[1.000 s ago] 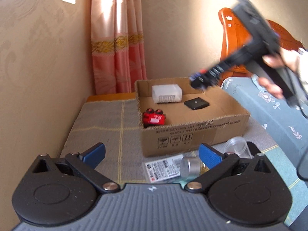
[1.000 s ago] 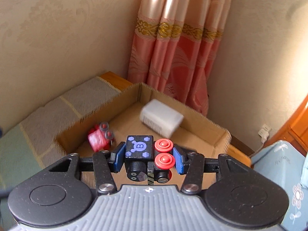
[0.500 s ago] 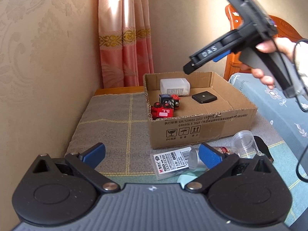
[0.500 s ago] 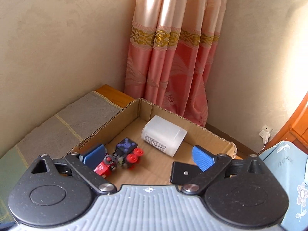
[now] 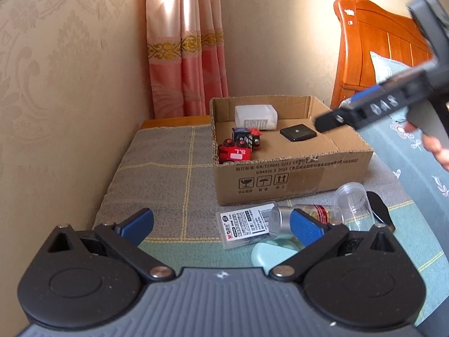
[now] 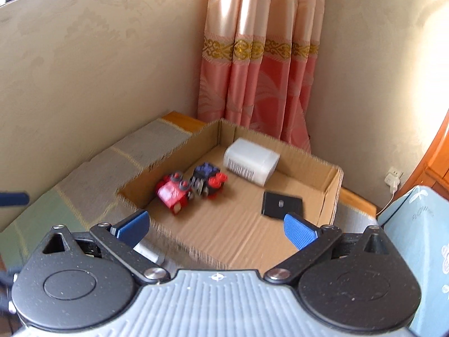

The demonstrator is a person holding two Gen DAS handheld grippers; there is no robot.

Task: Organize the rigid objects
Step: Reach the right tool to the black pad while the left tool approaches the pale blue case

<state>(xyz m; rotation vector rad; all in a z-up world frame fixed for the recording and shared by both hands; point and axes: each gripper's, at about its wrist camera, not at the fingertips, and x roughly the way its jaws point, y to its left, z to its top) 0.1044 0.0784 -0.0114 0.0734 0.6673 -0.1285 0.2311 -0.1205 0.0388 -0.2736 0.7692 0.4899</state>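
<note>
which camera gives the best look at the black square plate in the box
The left wrist view: the black square plate lies sharp and unobstructed on the cardboard box floor. The right wrist view shows it closer but motion-blurred.

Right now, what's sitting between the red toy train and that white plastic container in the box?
A dark blue toy engine with red wheels, touching the red toy train and just short of the white container; the left wrist view shows it clearest.

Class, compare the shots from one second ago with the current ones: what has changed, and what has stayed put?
The right gripper let go of the blue toy train, which now lies in the cardboard box beside the red toy train, and drew back, open. The left gripper stayed open; the white container and black square stayed.
</note>
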